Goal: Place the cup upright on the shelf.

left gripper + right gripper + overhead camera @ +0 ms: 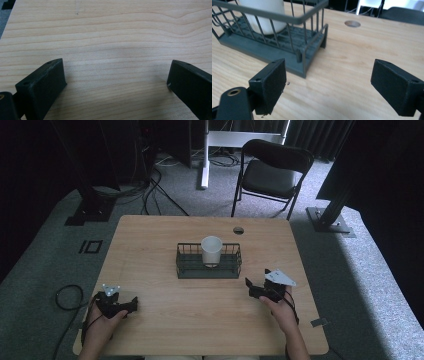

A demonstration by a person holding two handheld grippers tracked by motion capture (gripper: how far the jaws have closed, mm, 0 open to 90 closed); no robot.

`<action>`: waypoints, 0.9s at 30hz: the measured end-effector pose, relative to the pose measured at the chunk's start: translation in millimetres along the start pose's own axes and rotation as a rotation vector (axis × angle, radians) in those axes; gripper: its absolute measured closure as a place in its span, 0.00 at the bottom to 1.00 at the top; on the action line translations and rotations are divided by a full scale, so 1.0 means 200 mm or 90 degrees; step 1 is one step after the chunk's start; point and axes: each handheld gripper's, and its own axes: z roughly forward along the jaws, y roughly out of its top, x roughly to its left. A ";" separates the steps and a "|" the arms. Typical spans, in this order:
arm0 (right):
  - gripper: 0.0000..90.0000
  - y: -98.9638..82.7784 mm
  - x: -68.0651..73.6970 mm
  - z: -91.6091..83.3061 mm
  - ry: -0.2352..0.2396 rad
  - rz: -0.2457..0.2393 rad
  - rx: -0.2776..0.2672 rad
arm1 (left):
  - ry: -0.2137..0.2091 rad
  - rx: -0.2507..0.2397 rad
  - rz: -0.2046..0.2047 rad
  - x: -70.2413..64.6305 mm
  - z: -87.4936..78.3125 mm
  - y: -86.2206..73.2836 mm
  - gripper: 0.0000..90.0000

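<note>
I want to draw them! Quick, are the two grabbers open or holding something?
Left gripper: open, holding nothing.
Right gripper: open, holding nothing, near the wire basket.

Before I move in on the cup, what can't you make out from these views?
- White cup: inside not visible in the high view; top cut off by the right gripper view's edge.
- Cup's base: behind the basket wires.
- Left gripper: faces bare table, jaws apart.

A white cup [211, 250] stands upright, mouth up, inside a dark wire basket [186, 263], near its middle. The basket sits flat on the wooden table [200, 320], centred between the left and right edges and nearer the far edge.
</note>
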 end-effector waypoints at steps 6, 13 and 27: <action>0.13 -0.06 -0.04 -0.02 -0.002 -0.001 0.044 | 0.000 0.000 0.000 0.00 0.00 0.00 0.02; 0.13 -0.12 -0.11 -0.04 0.010 0.012 0.092 | 0.000 0.000 0.000 0.00 0.00 0.00 0.02; 0.13 -0.18 -0.20 -0.06 -0.030 0.020 0.172 | 0.000 0.000 0.000 0.00 0.00 0.00 0.02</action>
